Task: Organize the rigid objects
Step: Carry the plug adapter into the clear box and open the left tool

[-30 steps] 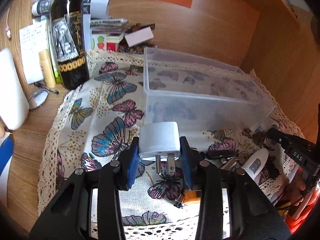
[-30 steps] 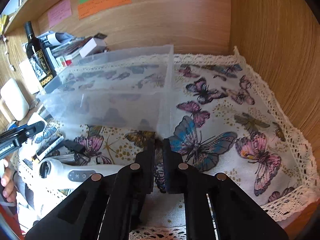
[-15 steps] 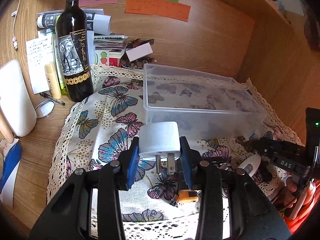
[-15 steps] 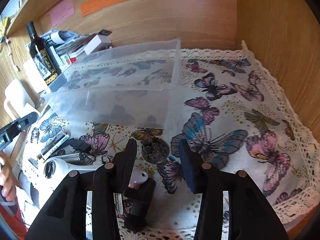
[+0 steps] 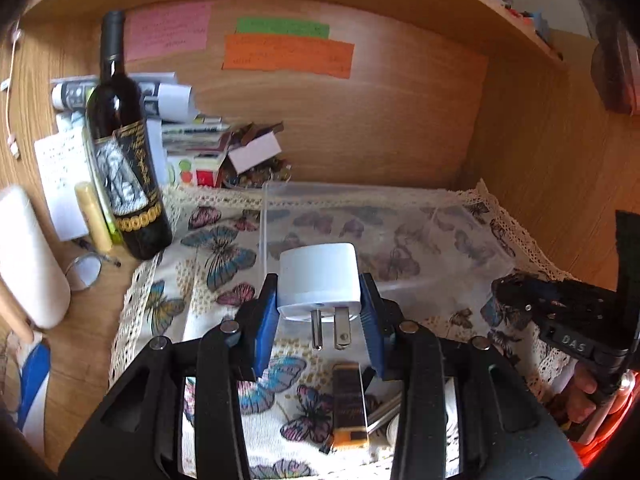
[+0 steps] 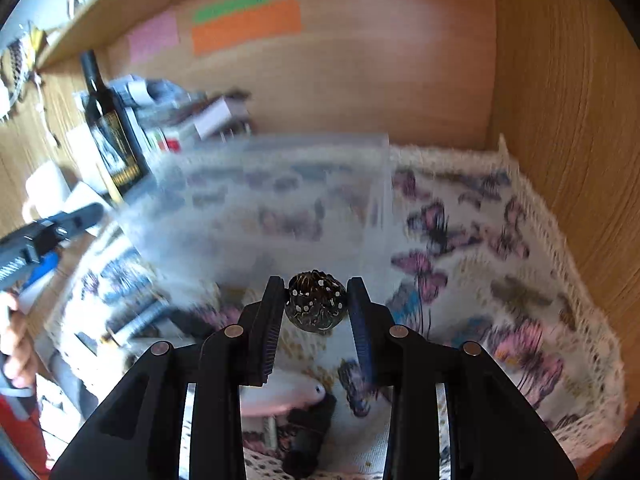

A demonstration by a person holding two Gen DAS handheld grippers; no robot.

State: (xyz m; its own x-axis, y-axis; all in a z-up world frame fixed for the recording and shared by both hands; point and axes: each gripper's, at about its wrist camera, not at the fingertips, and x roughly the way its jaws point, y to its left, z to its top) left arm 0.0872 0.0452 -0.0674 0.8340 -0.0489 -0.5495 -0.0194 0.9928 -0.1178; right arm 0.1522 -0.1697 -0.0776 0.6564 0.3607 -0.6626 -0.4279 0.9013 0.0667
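Observation:
My left gripper point(image 5: 319, 285) is shut on a white plug adapter point(image 5: 318, 268), prongs pointing back at the camera, held above the cloth in front of the clear plastic box point(image 5: 440, 264). In the right wrist view my right gripper point(image 6: 316, 286) has a dark perforated metal ball point(image 6: 316, 302) between its pads; the jaws are closing on it, and it hangs above the cloth near the box point(image 6: 260, 200). The ball is sharp while the background is blurred. Each gripper shows in the other's view: the right gripper point(image 5: 516, 288) and the left gripper point(image 6: 80, 216).
A butterfly cloth point(image 5: 208, 248) covers the desk nook between wooden walls. A wine bottle point(image 5: 124, 152) and stacked papers point(image 5: 188, 136) stand at the back left. A brown-and-orange lighter point(image 5: 350, 408), a white device point(image 6: 280, 396) and a black item point(image 6: 308, 436) lie on the cloth below the grippers.
The right gripper went from shut and empty to open around the ball, then closed on it and lifted it. The left gripper rose, still holding the plug adapter.

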